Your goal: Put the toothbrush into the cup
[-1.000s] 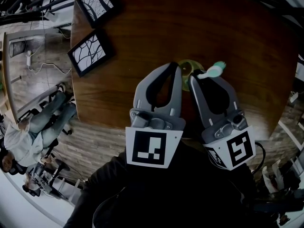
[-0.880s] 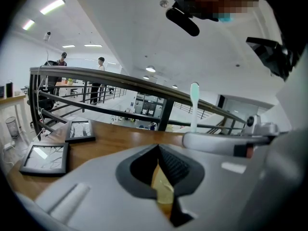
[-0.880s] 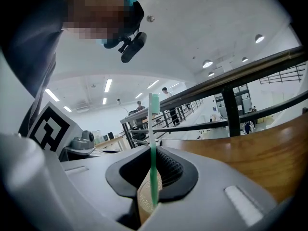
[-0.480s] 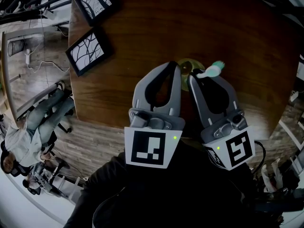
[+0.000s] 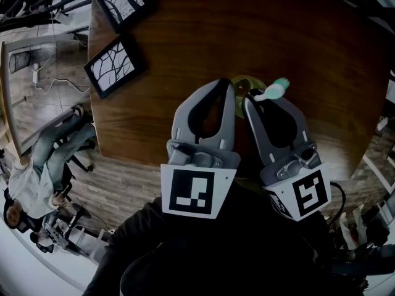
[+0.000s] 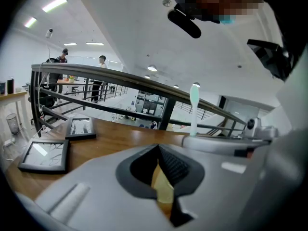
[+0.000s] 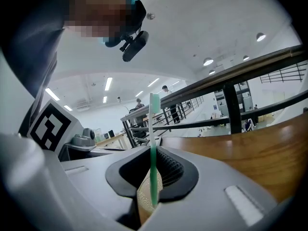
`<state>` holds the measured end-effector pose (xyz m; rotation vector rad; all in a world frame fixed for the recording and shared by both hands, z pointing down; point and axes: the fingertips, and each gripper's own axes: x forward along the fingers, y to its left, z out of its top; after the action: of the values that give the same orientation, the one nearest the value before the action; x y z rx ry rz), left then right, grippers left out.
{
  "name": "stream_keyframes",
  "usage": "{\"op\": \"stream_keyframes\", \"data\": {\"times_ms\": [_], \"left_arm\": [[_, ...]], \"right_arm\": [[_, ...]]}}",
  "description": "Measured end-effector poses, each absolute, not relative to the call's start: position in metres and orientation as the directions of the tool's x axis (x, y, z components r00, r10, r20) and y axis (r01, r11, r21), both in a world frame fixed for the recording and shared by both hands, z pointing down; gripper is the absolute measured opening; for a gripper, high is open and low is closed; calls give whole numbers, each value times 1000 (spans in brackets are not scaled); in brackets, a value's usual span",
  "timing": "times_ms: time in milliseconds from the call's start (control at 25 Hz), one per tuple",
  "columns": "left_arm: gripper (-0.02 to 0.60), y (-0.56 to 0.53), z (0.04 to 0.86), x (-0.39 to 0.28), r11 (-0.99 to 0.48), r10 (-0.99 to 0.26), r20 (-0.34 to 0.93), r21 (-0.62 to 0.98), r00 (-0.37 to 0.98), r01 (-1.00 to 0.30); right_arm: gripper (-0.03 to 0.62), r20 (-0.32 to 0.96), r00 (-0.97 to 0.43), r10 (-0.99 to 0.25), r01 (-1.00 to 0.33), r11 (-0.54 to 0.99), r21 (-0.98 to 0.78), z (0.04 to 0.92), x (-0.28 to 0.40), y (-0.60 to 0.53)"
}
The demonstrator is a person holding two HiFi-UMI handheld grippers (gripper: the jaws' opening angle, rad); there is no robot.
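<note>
Opening slightly, right fingers (image 7: 171, 170) hold upright toothbrush (image 7: 153, 143)

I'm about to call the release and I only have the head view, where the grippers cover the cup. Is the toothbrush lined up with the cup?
Observer: In the right gripper view the toothbrush stands upright between the fingers of the right gripper, which have just been opening slightly. The cup shows just beneath its lower end.
Operator: And the left side?
Observer: The left gripper view shows the fingers of the left gripper apparently closed on the cup's yellowish wall.
</note>
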<state>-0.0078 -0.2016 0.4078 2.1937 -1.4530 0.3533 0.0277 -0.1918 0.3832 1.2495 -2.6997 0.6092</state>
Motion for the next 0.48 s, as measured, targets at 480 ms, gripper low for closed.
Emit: {"op": "stream_keyframes", "data": {"times_ms": [480], "left_arm": [[8,-201,408,-7,-320,-791,458,254,405,-913]], "right_arm": [[54,260,-664,-701,-744,589,-314,385,26,-190]]}}
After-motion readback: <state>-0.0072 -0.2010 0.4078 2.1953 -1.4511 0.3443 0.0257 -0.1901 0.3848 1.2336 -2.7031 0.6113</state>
